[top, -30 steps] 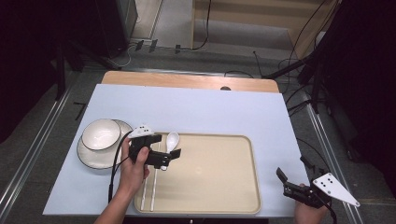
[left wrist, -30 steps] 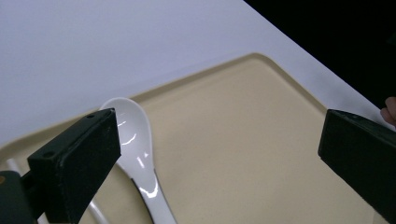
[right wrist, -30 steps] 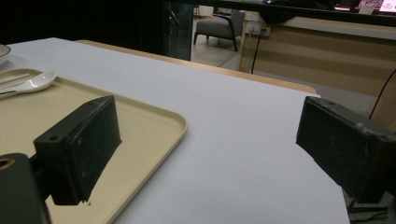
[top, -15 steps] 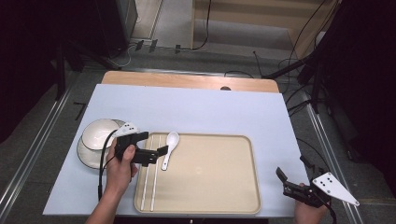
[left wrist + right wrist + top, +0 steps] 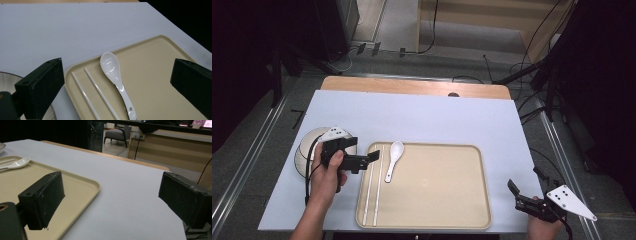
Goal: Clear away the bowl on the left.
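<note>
Looking down from the high view, the left tool (image 5: 371, 157) is held by a hand (image 5: 326, 175) over the left rim of the tan tray (image 5: 472, 150). Its jaws stand wide apart and hold nothing. The white spoon (image 5: 393, 159) lies on the tray just past the jaw tips, not touching them. Two white chopsticks (image 5: 373, 185) lie side by side on the tray, under the tool. A white bowl on a plate (image 5: 303, 150) sits on the desk (image 5: 437, 120) right behind the tool. The right tool (image 5: 524, 195) is off the tray's right corner, jaws apart and empty, well apart from the spoon.

In the left gripper view, the spoon (image 5: 116, 77) lies between the two black jaws, a little ahead, with its scoop end away from the tool. The chopsticks (image 5: 95, 96) lie just beside it.

In the right gripper view, the jaws are wide apart over the desk (image 5: 130, 195). The tray corner (image 5: 82, 187) is by one jaw, and the spoon (image 5: 17, 163) is far ahead.
</note>
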Tool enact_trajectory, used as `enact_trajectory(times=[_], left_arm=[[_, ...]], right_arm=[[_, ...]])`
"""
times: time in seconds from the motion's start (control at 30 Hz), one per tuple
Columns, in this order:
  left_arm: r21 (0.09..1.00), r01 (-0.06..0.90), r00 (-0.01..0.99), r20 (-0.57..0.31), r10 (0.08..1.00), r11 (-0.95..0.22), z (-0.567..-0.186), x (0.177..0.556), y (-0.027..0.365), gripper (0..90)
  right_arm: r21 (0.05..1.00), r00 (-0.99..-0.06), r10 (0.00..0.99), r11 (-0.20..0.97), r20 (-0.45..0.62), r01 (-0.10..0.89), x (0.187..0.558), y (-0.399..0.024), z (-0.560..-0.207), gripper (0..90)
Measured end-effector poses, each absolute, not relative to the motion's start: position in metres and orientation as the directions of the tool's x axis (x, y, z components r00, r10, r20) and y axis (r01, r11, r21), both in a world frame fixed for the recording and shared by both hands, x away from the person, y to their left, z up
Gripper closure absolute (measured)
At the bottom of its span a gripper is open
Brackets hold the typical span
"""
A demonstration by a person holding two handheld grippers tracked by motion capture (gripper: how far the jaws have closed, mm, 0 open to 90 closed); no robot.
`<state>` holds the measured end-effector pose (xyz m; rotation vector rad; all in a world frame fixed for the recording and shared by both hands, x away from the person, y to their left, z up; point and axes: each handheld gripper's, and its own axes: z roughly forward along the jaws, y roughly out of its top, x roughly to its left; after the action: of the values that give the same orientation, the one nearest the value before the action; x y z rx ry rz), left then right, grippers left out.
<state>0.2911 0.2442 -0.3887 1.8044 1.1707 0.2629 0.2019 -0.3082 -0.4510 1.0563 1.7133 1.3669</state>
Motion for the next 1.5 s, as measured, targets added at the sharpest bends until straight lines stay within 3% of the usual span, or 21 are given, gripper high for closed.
enact_trajectory(times=[0.63,1.0,1.27,1.5], left_arm=[[0.798,0.601,0.458,-0.302,0.836,-0.041,-0.379,0.293,0.306,0.0],[0.81,0.583,0.371,-0.336,0.866,0.064,-0.377,0.287,0.356,0.0],[0.78,0.607,0.296,-0.4,0.868,0.152,-0.384,0.287,0.388,0.0],[0.729,0.665,0.242,-0.417,0.876,0.163,-0.393,0.295,0.393,0.0]], right_arm=[[0.977,-0.44,0.897,0.128,-0.039,0.173,0.203,-0.304,-0.451,6.4],[0.976,-0.449,0.893,0.13,-0.038,0.177,0.203,-0.302,-0.451,6.4],[0.976,-0.448,0.893,0.135,-0.044,0.173,0.203,-0.301,-0.451,6.5],[0.975,-0.447,0.894,0.135,-0.042,0.178,0.202,-0.301,-0.451,6.5]])
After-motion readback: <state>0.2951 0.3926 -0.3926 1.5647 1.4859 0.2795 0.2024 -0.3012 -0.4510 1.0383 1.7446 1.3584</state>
